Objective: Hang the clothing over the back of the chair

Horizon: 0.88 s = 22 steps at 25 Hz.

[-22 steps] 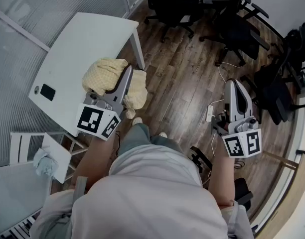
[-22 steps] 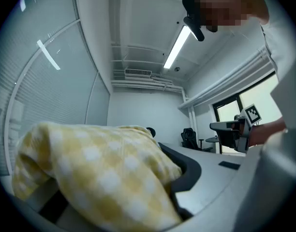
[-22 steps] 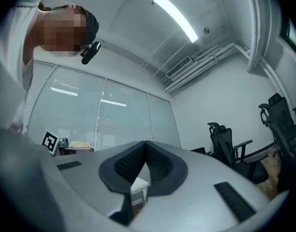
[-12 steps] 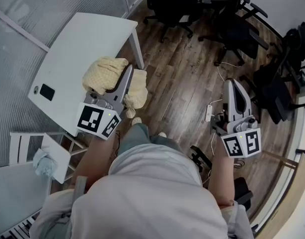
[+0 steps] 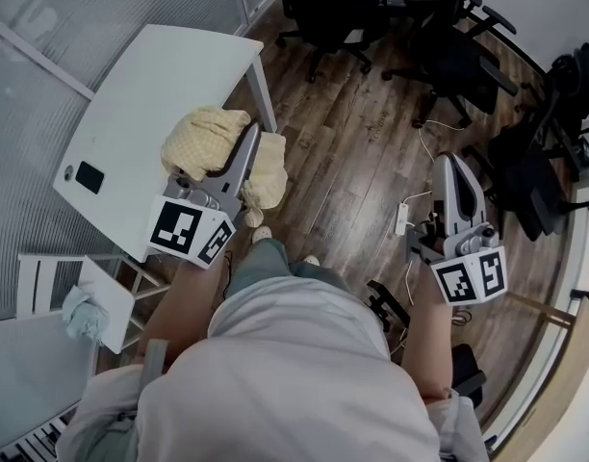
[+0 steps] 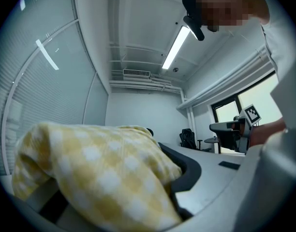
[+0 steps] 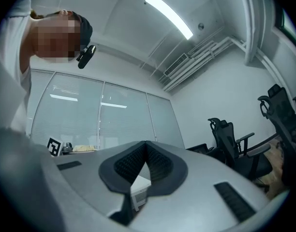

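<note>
Left gripper (image 5: 248,142), held out ahead, clamps a soft, crumpled yellow-and-white checked cloth (image 6: 99,173) above the corner of a smooth white table (image 5: 160,75). Right gripper (image 5: 455,162), closed and empty, reaches forward over wood-plank flooring (image 5: 352,152). Black office chairs (image 5: 458,65) stand beyond.

Two tools, the left tool (image 5: 249,133) and the right tool (image 5: 451,161), one yellow checked garment (image 5: 203,135), one white surface (image 5: 165,70), one small black device (image 5: 89,177) and several black office chairs (image 5: 323,8).
</note>
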Available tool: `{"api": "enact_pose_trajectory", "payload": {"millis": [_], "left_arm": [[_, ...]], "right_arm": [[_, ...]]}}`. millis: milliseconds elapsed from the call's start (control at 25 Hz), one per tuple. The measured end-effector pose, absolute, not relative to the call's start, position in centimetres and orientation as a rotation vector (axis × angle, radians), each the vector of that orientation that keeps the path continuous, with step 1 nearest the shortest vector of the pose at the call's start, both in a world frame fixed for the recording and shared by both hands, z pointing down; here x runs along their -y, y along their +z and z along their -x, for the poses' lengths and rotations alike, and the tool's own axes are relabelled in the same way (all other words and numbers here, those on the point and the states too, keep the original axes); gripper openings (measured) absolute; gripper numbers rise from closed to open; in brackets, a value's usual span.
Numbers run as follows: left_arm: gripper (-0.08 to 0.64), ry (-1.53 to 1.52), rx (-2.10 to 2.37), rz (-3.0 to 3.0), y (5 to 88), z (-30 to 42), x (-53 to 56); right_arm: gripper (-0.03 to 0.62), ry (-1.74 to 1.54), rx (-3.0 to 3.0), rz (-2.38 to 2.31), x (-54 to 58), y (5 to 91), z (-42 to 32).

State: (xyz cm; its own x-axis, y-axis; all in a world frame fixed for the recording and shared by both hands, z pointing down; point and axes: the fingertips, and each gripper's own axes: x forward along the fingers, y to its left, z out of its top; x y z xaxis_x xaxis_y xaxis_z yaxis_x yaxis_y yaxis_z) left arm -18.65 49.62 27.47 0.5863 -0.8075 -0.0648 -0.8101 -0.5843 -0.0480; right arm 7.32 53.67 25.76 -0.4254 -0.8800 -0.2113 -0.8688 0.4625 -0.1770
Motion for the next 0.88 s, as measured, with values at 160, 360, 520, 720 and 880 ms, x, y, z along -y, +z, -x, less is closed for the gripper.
{"api": "enact_pose_trajectory", "payload": {"millis": [160,360,520,720,880], "left_arm": [[0.074,0.049,-1.395,2.734,27.6,18.3,-49.4],[0.074,0.039,-1.396,2.735,27.5,17.9,-48.7],[0.074,0.036,-1.398,2.737,27.6,17.5,-47.6],[0.074,0.044,-1.391,2.752,28.0,17.0,-45.8],[0.074,0.063,-1.381,2.757,27.9,16.7,-43.8]], "right_arm": [[0.021,-0.071,-2.435,1.496,-53.4,26.0,-7.7],[0.021,-0.090,-2.431,1.496,-52.5,26.1,-8.2],[0.021,-0.109,-2.432,1.498,-51.6,26.5,-8.5],[0.021,-0.120,-2.433,1.511,-49.9,26.8,-8.9],[0.021,-0.112,-2.437,1.522,-48.2,26.6,-9.1]]}}
